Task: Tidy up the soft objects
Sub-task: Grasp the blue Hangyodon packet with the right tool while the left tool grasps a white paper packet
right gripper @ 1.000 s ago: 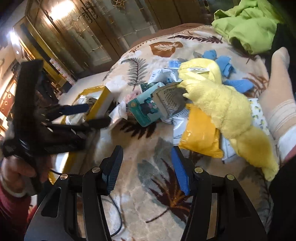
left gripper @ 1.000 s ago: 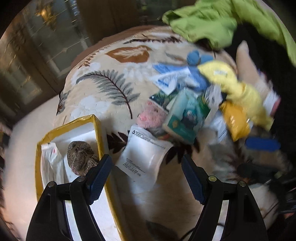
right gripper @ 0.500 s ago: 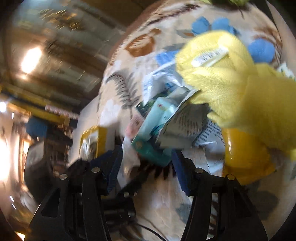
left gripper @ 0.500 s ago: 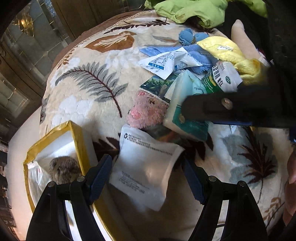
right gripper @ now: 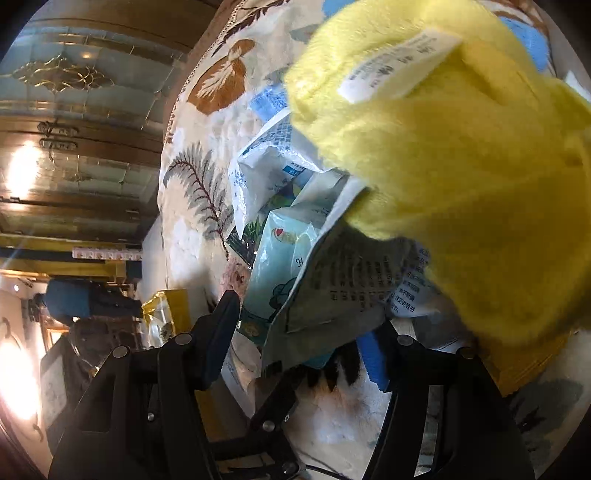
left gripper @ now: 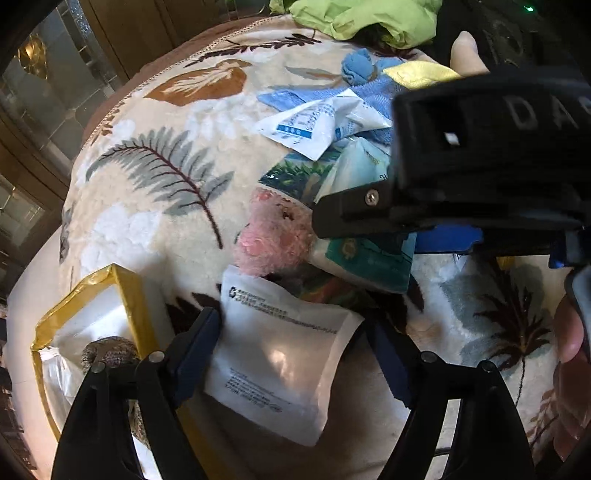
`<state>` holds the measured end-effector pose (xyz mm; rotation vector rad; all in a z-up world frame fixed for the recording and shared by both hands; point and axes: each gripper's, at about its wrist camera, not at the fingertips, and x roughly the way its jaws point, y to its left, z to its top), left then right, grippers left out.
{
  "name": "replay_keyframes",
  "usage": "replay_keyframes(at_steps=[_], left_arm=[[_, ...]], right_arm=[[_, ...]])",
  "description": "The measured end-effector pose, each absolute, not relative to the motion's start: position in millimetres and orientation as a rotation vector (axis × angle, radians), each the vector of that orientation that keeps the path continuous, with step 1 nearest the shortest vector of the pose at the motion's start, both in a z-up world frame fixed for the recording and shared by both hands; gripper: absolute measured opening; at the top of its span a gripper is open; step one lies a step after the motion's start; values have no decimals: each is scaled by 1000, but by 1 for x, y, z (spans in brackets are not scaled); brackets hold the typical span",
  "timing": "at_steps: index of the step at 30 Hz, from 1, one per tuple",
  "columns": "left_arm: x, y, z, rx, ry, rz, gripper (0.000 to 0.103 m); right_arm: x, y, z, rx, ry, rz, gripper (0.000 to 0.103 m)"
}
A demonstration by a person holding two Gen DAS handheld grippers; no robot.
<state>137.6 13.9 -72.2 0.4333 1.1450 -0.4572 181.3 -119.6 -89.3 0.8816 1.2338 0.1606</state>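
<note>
On the leaf-patterned blanket (left gripper: 155, 166) lies a heap of soft things. My left gripper (left gripper: 291, 358) points down over a white pouch (left gripper: 280, 354). Its jaws are opening and the pouch lies between them, its left edge at the left pad. A pink plush (left gripper: 273, 236) sits just beyond it. One of my right gripper's fingers (left gripper: 369, 210) reaches in from the right above a teal packet (left gripper: 369, 258). In the right wrist view, my right gripper (right gripper: 297, 345) stands open around the teal packet (right gripper: 280, 266) and a printed pouch (right gripper: 343, 288). A yellow plush (right gripper: 461, 166) looms close above.
A yellow-edged box (left gripper: 125, 295) at the lower left holds a brown fuzzy toy (left gripper: 107, 350). A white-and-blue sachet (left gripper: 314, 125), blue cloth (left gripper: 358, 70) and green cloth (left gripper: 369, 18) lie farther back. A person's thumb (left gripper: 572, 332) is at the right edge.
My left gripper has sunk closer to the white pouch. The right gripper rolled over sideways and moved in over the teal packet, and it now fills the right of the left wrist view.
</note>
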Motion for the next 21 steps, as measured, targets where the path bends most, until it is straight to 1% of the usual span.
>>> replay_keyframes(at_steps=[1, 3, 5, 6, 7, 10, 21], left_arm=[[137, 12, -74, 447, 1148, -455, 81], [137, 11, -74, 449, 1149, -454, 81], [137, 12, -73, 429, 1154, -459, 80], [136, 13, -72, 418, 1159, -465, 76], [135, 14, -72, 415, 1169, -469, 68], [132, 17, -70, 436, 1173, -454, 63], [113, 30, -64, 419, 1188, -426, 58]], right_arm=[[181, -119, -89, 871, 1232, 165, 57], [179, -122, -90, 860, 1226, 175, 49], [175, -126, -91, 853, 1219, 183, 45], [173, -127, -90, 849, 1215, 186, 44], [171, -129, -89, 841, 1210, 189, 43], [164, -131, -81, 793, 1185, 203, 43], [143, -142, -77, 805, 1171, 245, 43]])
